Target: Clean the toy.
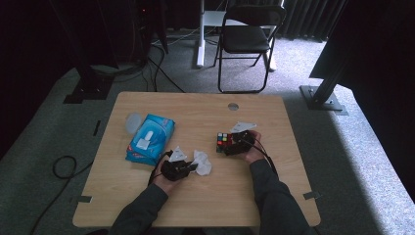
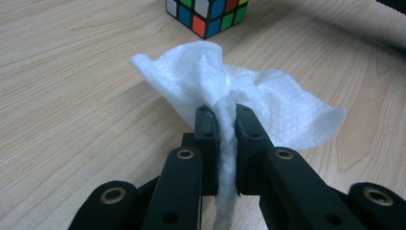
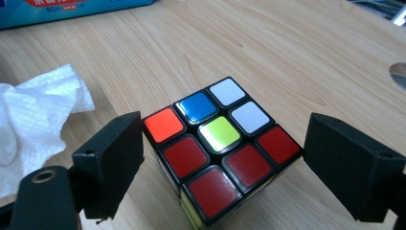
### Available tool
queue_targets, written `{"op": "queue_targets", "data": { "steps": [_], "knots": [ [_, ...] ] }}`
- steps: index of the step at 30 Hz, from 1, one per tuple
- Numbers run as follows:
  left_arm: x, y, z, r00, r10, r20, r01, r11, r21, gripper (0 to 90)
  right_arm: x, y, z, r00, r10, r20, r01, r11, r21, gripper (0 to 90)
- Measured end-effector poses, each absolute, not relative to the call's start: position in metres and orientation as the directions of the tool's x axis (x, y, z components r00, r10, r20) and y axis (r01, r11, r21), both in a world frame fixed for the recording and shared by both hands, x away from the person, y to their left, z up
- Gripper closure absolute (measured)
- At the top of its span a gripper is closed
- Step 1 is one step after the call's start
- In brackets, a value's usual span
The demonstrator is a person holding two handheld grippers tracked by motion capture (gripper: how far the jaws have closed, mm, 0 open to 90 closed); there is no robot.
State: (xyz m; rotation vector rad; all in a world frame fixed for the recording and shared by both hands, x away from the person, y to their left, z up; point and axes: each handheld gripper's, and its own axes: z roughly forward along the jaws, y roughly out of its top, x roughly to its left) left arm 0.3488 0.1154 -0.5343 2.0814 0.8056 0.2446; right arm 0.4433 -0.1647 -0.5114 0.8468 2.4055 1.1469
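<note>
- A crumpled white tissue (image 2: pixel 249 96) is pinched between the closed jaws of the left gripper (image 1: pixel 177 168), nearest the worktop's (image 1: pixel 205 205) front edge, left of the middle.
- The puzzle cube (image 3: pixel 218 148) is straddled by the right gripper (image 3: pixel 225 167), jaws held wide on either side, towards the right edge; whether they touch it cannot be told.
- A blue tissue pack (image 1: pixel 150 139) is seen farther back, towards the left edge.

Dark grey sleeves, black grippers, brass-ringed screw holes
</note>
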Motion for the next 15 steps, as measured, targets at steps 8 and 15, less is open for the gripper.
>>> {"op": "queue_targets", "data": {
  "steps": [8, 15],
  "knots": [
    [0.3491, 0.1168, -0.5339, 0.769, 0.628, -0.118, 0.457, -0.410, 0.789, 81.9, 0.4481, -0.1630, -0.5194, -0.764, 0.645, -0.032, 0.392, 0.502, 0.771, 20.6],
    [0.3491, 0.1151, -0.5347, 0.771, 0.626, -0.117, 0.456, -0.414, 0.788, 81.9, 0.4483, -0.1661, -0.5176, -0.761, 0.648, -0.014, 0.397, 0.483, 0.780, 28.2]
  ]
}}
